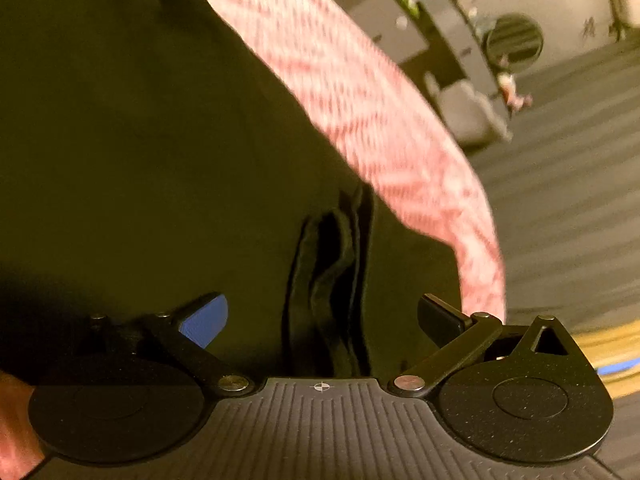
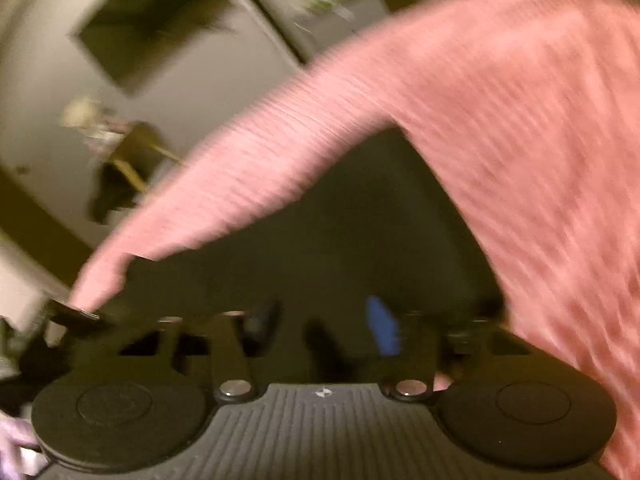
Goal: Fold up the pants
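Observation:
The dark pants fill most of the left wrist view and lie on a pink striped cloth. A bunched fold of the pants runs between the fingers of my left gripper, whose jaws stand wide apart and open. In the blurred right wrist view the pants lie dark ahead, under the arm in a pink sleeve. My right gripper has its jaws partly apart with dark fabric between them. The blur hides whether they grip it.
Dark cabinets and a round black fan stand on the grey floor beyond the cloth's right edge. A wall, a dark frame and a wooden stand show at the left of the right wrist view.

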Motion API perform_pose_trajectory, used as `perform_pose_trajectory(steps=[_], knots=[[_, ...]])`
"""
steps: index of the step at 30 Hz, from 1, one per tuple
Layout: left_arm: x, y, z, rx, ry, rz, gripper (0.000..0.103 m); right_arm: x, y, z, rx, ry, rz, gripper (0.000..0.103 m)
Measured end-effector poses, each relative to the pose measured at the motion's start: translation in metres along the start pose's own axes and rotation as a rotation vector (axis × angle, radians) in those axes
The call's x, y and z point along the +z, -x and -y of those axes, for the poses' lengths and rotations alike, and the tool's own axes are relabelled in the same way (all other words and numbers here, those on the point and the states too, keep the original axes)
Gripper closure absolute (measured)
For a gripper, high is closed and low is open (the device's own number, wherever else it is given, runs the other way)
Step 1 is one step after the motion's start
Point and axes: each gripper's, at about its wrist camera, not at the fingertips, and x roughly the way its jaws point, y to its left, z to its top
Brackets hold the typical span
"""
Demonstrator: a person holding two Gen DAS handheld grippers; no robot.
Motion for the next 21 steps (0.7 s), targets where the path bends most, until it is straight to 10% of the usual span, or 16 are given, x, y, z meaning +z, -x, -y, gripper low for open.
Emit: perform_pose_trajectory(steps=[13,17,21], knots=[[0.005,-0.053,0.013,-0.181,0.171,-0.121,0.0,0.003,0.006,0.009,0.071,-0.026,0.018,0.062],[0.001,-0.073,0.031,-0.146,0.114,-0.217,0.07,-0.001,0.008,-0.009,-0.004,0.073,0.04,0.048],[-0.003,-0.075,0.036,-0.082,0.058,-0.22,0.089,-0.003,0.014,-0.017,-0.048,0.104,0.073,0.038]])
